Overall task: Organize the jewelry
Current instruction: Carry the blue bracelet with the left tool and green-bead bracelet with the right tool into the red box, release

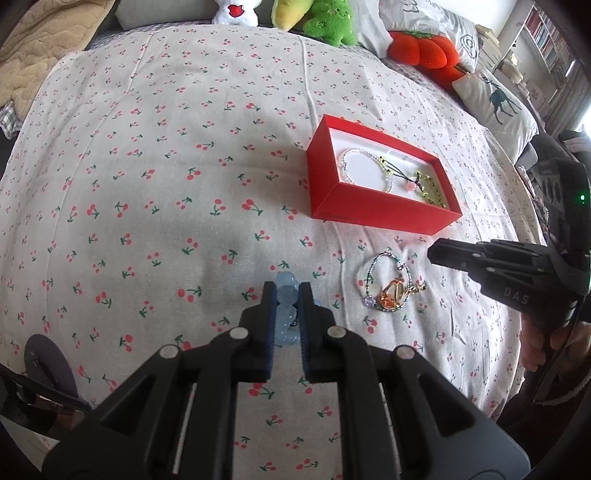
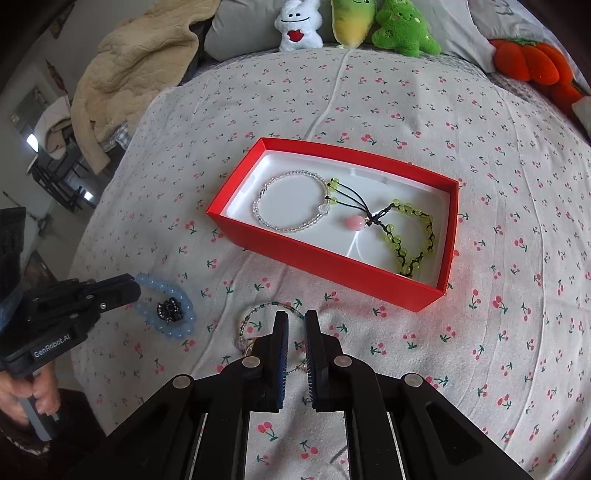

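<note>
A red box lies open on the cherry-print bedspread. It holds a clear bead bracelet and a green bead bracelet with a pink bead. My left gripper is shut on a pale blue bead bracelet that rests on the bed. A small dark charm lies inside its loop. My right gripper hangs just above a thin green beaded bracelet with gold charms, its jaws slightly apart and empty.
Plush toys line the bed's far edge: white, yellow-green, green and orange. A beige blanket lies at the far left. A deer-print pillow sits at the right edge.
</note>
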{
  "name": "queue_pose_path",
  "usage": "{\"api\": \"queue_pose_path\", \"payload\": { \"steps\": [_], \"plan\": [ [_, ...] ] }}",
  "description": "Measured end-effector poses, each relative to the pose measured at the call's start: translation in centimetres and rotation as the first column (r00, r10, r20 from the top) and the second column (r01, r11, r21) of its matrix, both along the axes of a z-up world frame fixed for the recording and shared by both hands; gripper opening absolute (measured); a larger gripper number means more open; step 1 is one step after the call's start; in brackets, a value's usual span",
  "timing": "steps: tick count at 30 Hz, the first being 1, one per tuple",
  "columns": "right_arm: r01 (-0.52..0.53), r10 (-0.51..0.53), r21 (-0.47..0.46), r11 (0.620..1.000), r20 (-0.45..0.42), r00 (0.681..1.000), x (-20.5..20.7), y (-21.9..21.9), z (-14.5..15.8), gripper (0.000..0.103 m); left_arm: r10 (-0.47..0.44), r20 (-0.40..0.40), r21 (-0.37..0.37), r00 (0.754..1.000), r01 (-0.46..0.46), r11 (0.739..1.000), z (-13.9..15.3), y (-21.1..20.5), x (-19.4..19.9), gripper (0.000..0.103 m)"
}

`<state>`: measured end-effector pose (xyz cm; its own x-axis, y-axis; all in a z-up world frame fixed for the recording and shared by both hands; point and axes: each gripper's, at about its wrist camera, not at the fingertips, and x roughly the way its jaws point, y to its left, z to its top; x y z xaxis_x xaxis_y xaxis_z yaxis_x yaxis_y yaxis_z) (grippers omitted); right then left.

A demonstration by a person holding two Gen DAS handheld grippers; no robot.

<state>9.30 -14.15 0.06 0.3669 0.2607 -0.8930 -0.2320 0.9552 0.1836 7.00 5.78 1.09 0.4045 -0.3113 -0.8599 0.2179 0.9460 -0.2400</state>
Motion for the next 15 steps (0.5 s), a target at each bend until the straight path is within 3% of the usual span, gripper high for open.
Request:
{"api": "queue_pose_path", "payload": {
  "steps": [5, 10, 12, 15],
  "plan": [
    [-0.007, 0.005, -0.068, 0.998, -0.026, 1.000, 0.2, 0.3, -1.2, 0.014, -0.015, 0.008, -0.019, 1.000, 0.015, 1.000, 0.5, -0.5, -0.1, 0.013],
    [-0.002, -0.004, -0.079, 0.997, -0.074, 0.997, 0.8, 0.3, -2.5, 0.022, -0.014, -0.001, -0.015, 1.000, 0.014, 1.000, 0.2, -0.7, 0.2, 0.013],
    [0.003, -0.010, -0.084, 0.996, -0.085, 0.996, 1.0, 0.3, -2.8, 0.027, -0.014, -0.005, -0.012, 1.000, 0.014, 1.000, 0.0, -0.8, 0.2, 0.013],
    [0.012, -0.020, -0.078, 0.997, -0.095, 0.995, 1.3, 0.3, -3.2, 0.045, -0.016, -0.009, -0.002, 1.000, 0.016, 1.000, -0.2, -0.9, 0.2, 0.013]
  ]
}}
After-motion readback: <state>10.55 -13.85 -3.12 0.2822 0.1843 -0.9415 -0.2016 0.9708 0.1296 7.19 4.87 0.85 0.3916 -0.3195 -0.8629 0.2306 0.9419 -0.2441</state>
